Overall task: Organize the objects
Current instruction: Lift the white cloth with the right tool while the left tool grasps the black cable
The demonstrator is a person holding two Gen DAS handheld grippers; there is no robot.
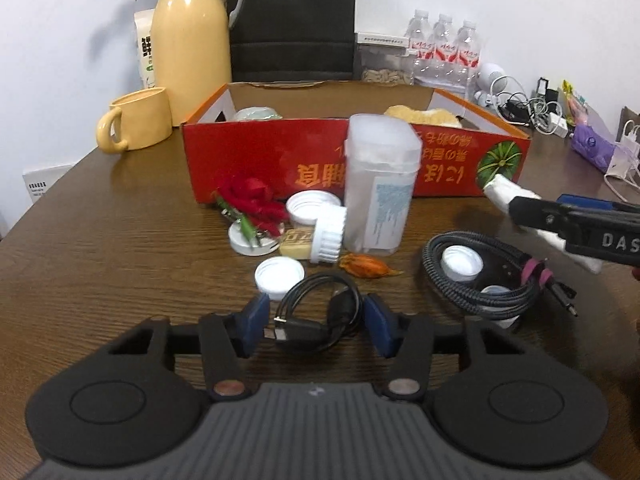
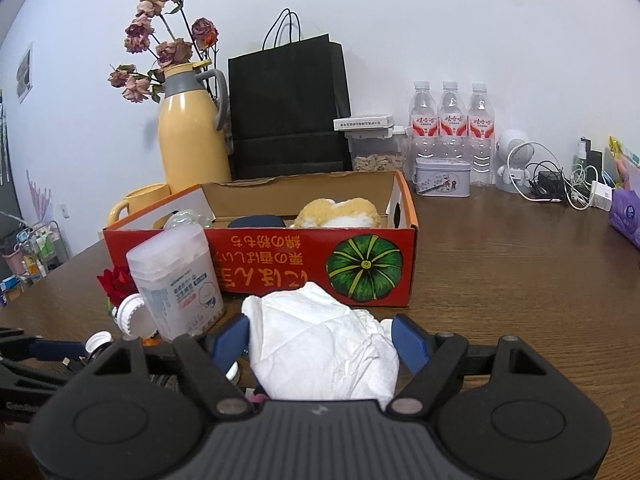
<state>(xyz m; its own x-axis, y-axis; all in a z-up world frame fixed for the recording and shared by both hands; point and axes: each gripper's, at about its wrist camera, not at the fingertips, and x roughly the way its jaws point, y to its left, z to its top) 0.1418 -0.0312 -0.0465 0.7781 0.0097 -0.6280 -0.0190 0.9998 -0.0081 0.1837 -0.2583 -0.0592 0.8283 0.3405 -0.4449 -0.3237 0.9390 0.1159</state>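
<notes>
Left gripper (image 1: pixel 316 322) jaws straddle a coiled black USB cable (image 1: pixel 316 316) lying on the brown wooden table (image 1: pixel 120 264), pads not touching. Right gripper (image 2: pixel 322 338) pinches a crumpled white tissue wad (image 2: pixel 320 348) before the red cardboard box (image 2: pixel 280 260).

Light: bright, even, from overhead.
Glare: soft sheen on wooden table (image 1: pixel 100 240), toward 9 o'clock.
Focus: slightly soft throughout.
Edges: fisheye bending, dark corners at 1 and 11 o'clock.
</notes>
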